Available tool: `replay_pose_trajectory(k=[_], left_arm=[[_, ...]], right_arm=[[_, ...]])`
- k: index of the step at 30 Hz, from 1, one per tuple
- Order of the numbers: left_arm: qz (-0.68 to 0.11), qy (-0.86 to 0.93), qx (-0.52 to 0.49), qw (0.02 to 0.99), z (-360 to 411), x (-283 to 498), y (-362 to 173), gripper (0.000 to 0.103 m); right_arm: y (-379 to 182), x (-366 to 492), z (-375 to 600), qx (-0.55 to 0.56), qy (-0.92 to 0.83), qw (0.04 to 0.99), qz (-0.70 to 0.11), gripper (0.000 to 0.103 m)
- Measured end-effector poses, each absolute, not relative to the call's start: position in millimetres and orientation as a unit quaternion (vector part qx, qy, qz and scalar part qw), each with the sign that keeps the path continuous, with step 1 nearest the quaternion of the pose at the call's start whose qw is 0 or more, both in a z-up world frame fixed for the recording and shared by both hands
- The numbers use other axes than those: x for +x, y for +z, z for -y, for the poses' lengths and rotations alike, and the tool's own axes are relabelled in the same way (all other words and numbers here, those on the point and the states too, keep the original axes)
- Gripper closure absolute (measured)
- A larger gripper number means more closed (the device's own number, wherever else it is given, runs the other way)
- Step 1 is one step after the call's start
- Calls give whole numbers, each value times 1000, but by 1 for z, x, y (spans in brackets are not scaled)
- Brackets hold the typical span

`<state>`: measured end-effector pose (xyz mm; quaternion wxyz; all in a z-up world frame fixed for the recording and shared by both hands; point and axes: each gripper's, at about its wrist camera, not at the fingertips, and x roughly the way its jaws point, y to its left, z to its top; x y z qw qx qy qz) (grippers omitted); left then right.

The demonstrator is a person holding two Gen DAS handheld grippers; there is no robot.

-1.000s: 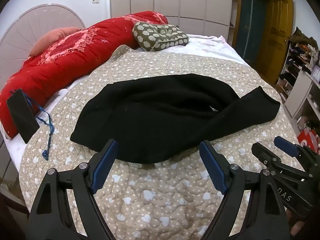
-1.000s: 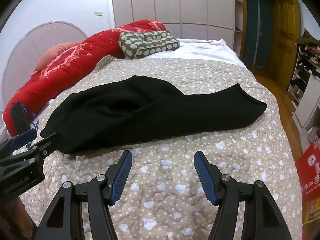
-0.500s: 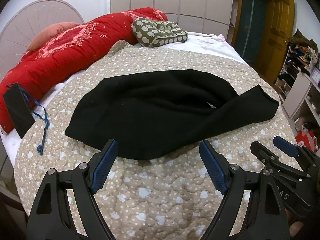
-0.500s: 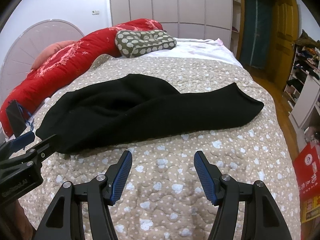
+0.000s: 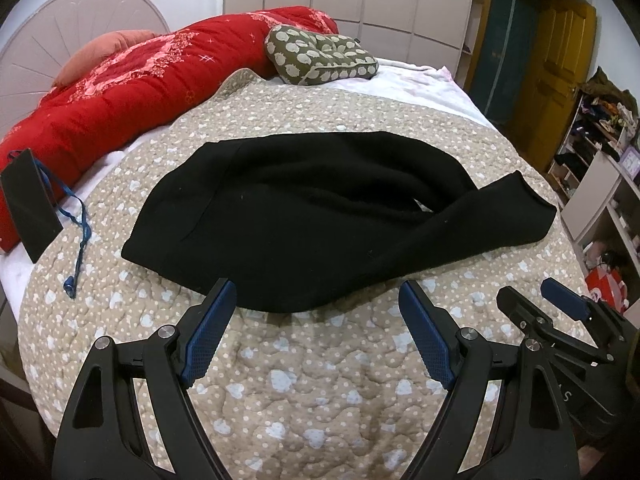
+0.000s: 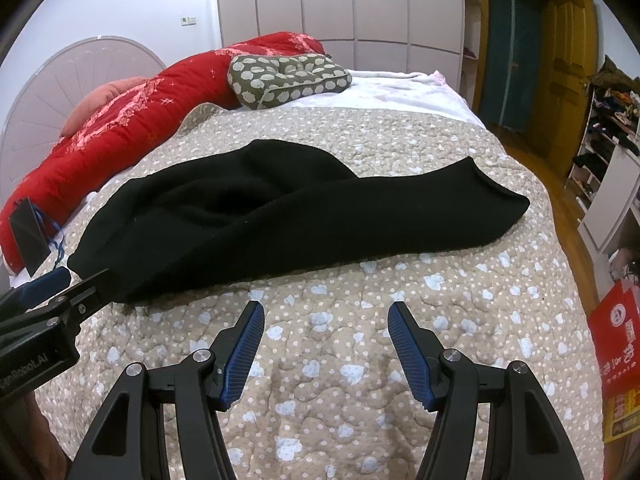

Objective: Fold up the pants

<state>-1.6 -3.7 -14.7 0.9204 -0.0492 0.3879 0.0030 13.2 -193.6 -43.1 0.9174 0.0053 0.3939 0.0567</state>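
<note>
Black pants [image 5: 320,220] lie loosely bunched across the beige heart-patterned quilt [image 5: 312,392], waist end to the left, one leg stretching right to its cuff [image 5: 528,208]. They also show in the right wrist view [image 6: 288,216]. My left gripper [image 5: 316,304] is open and empty, held just short of the pants' near edge. My right gripper [image 6: 326,320] is open and empty over bare quilt in front of the pants. The right gripper shows at the lower right of the left wrist view [image 5: 560,320]; the left gripper shows at the left of the right wrist view [image 6: 52,300].
A red comforter [image 5: 120,92] and a green patterned cushion [image 5: 320,56] lie at the bed's far side. A black tag with a blue cord [image 5: 32,208] lies at the left edge. Shelves [image 5: 600,184] and a yellow door [image 5: 556,64] stand to the right.
Both grippers have pulled back and risen a little; the pants sit farther from the fingertips in both views. The pants themselves have not moved.
</note>
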Motion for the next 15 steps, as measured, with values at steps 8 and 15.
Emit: replay_pose_trajectory(k=[8,15], left_arm=[[-391,4,-45,919,7,-2,-15,19],[-393,3,-49,918,6,-2,-15,19]], right_arm=[[-45,14,193,8,57,916,-397,41],[-46,13,194,9,57,917,-396,41]])
